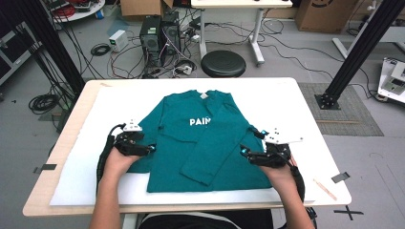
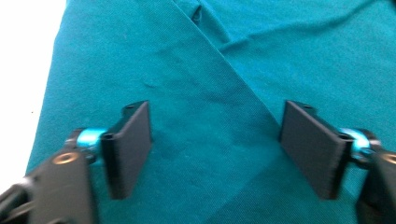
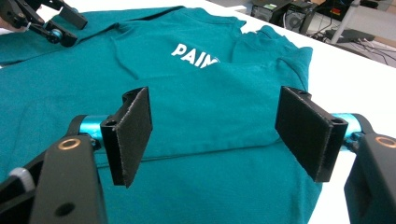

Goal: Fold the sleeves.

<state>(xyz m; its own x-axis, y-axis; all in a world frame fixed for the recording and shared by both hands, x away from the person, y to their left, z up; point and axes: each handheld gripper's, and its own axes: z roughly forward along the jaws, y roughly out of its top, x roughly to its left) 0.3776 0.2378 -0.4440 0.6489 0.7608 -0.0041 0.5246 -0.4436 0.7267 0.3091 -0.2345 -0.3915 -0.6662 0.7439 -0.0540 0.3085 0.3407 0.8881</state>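
Cables, computer towers and a black stool [image 1: 223, 63] are seen on the floor behind a pale desk [image 1: 305, 102], where a teal shirt [image 1: 191, 143] lies flat on a white sheet, one sleeve folded across its front. The left gripper [image 1: 143, 147] is held over the shirt's left edge, fingers [image 2: 128, 149] spread apart with flat cloth between them, nothing pinched. The right gripper [image 1: 248, 153], fingers likewise apart, is poised at the right edge. Collar to hem runs away from the person.

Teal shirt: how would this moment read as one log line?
teal shirt: flat, one sleeve folded across | left gripper: open over shirt | right gripper: open over shirt
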